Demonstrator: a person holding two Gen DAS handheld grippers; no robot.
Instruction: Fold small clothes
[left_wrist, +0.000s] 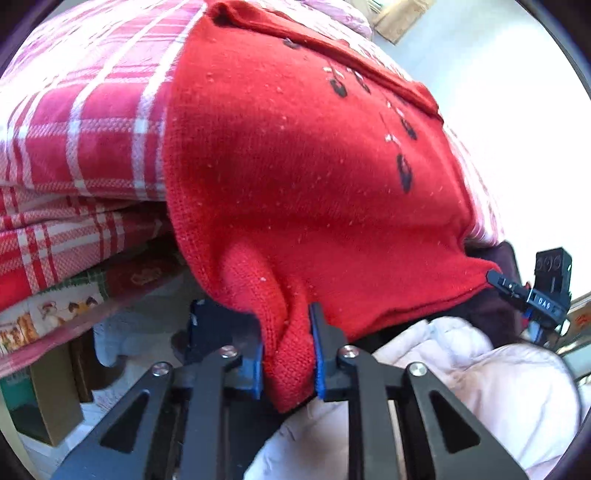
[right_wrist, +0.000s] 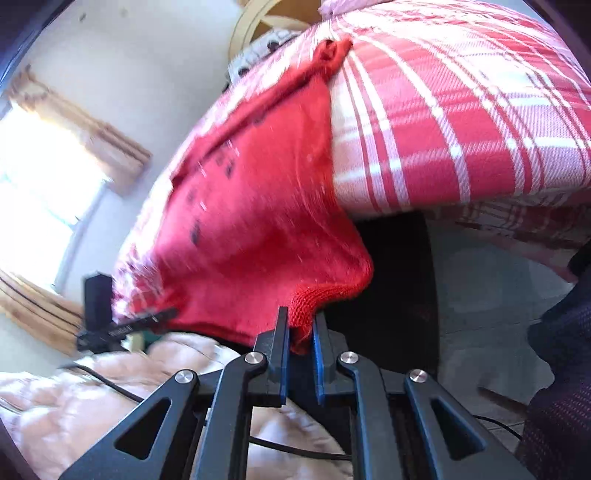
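Left wrist view: red sweater bunched inside left tool.

Your surface: bed with red-and-white plaid cover | On it: red knit garment spread over the plaid, near hem hanging off the edge | Far end: pale pink bedding

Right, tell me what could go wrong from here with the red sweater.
The left gripper pinches only a bunched fold of the red sweater, so the fold may come out uneven. The right gripper holds just the hem edge, which could slip. The far end drapes on the plaid blanket and may drag.
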